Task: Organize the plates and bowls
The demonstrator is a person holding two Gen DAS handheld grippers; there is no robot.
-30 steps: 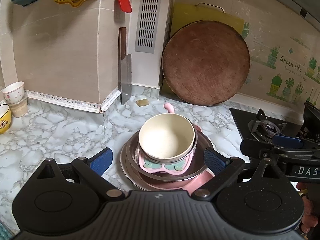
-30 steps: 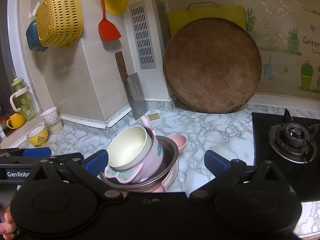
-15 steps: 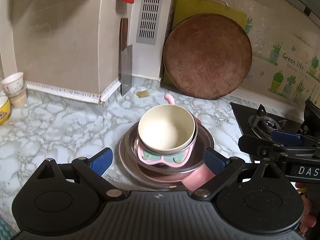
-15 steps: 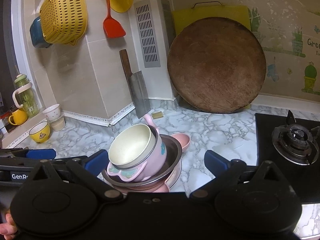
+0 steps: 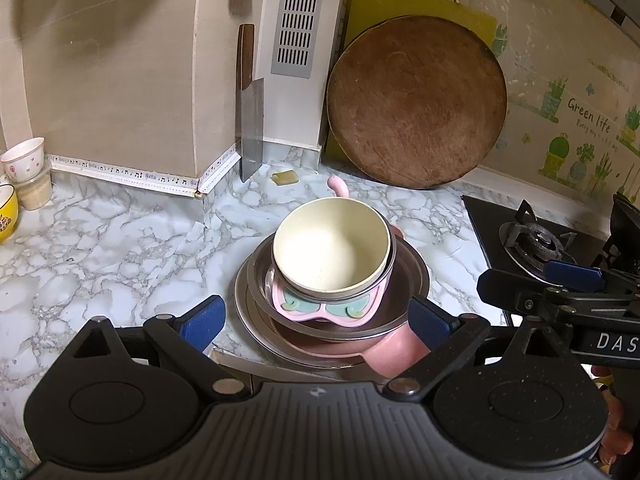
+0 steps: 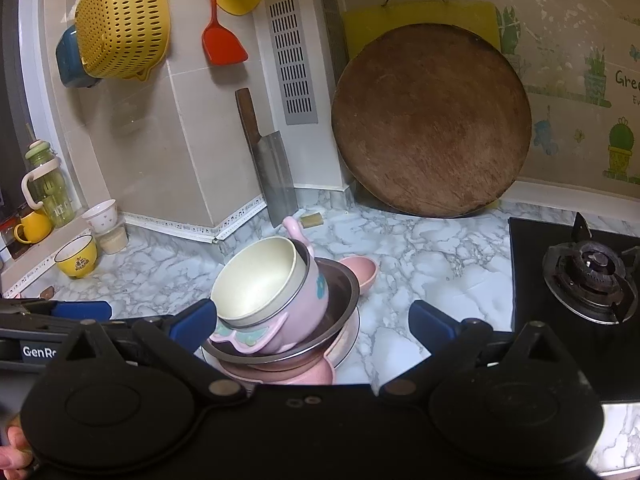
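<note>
Both grippers, left (image 5: 316,320) and right (image 6: 312,324), stood wide open, holding nothing. The stack sat mid-counter (image 5: 100,240): cream bowl (image 5: 332,252) in a tilted pink cup (image 6: 296,312), in a steel bowl (image 6: 344,296), on plates. Risk, in my judgement: bumping the cup topples it. Cleaver (image 5: 250,128) at 11 o'clock, stove (image 6: 588,276) at 3; approach unobstructed.

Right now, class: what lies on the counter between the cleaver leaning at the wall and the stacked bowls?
Only a small yellowish block, close by the cleaver; otherwise bare marble up to the stacked bowls. The left wrist view shows it best.
</note>
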